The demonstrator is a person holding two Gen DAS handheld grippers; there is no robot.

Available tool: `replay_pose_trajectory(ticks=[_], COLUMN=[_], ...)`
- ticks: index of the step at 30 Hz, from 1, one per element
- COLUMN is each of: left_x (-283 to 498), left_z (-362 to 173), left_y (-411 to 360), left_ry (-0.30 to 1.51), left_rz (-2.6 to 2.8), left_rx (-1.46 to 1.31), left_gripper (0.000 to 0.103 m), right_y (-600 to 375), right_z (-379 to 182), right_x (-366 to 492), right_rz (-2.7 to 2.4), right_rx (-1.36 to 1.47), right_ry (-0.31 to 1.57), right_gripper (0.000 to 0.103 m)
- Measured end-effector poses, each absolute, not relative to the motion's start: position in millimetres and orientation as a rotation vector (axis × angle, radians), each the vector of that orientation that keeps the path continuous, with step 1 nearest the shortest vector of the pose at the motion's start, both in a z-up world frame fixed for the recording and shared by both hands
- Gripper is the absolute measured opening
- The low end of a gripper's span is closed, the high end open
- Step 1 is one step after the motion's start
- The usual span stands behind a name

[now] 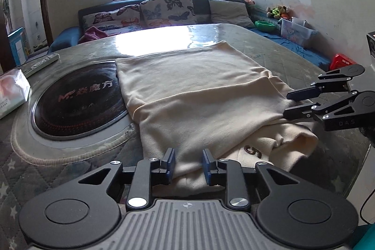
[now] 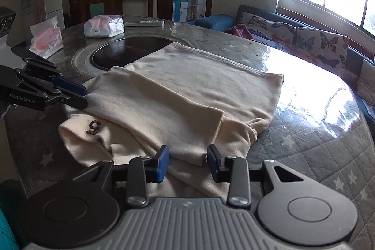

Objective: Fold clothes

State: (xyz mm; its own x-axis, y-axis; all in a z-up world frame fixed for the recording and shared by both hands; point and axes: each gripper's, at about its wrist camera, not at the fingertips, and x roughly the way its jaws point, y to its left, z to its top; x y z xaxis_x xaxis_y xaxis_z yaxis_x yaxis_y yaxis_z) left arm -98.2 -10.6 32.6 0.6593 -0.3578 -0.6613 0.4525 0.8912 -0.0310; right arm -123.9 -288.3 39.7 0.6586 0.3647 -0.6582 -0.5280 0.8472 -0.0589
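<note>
Counter (image 1: 269, 46): round, quilted star-print cover under clear glossy film, strong window glare across the far half. Dark inset hotplate (image 1: 77, 104) sits in its middle.

Garment (image 1: 192, 90): cream, lies flat on counter, partly over the hotplate rim, sleeves already folded in over the body; near end bunched, with a brown "9" mark (image 2: 93, 127) showing.

Left claw (image 1: 188, 166): jaws parted, 1 each side of the near cloth edge, not pinching; holds nothing. Right claw (image 2: 188, 161): same, parted around the cloth edge at its own corner, holds nothing.

Risks, my guess: claws may pinch only the top layer, so the sleeves slide out when lifted. Slick film could let the whole piece skid instead of folding. Uneven lift between the 2 claws would skew the fold. The bunched end may add wrinkles.

Smaller stuff: 2 tissue packs (image 2: 104, 26) and a remote (image 2: 144, 23) at the far rim, well apart from the cloth. Room: sofa (image 1: 68, 36) with butterfly cushions, window, toys along the wall.
</note>
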Motion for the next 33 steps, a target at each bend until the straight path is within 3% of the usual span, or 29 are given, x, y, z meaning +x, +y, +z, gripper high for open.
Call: replay_pose_trajectory(ticks=[11,16,18,27,33], left_x=[-124,-143,-145,-152,-143], left_z=[38,34,28,15,18], left_y=[-2,-18,-25,-49,-51], left_ry=[0.687,0.621,0.598,0.485,0.477], left_rz=[-0.511,-0.589,-0.594,-0.620,-0.655], left_rx=[0.190,0.356,0.403,0.561,0.515], left_gripper=[0.034,0.040,0.040,0.040,0.014], right_y=[-297,-299,-299,-289,-275], right_z=[48,51,50,42,38], right_x=[-140,-151,-158,-178,-187], right_rz=[0.494,0.509,0.513,0.544,0.605], right_rx=[-0.272,-0.322,-0.349,-0.477,-0.571], right_ry=[0.680,0.688,0.693,0.675,0.613], right_gripper=[0.038,0.043,0.049,0.057,0.064])
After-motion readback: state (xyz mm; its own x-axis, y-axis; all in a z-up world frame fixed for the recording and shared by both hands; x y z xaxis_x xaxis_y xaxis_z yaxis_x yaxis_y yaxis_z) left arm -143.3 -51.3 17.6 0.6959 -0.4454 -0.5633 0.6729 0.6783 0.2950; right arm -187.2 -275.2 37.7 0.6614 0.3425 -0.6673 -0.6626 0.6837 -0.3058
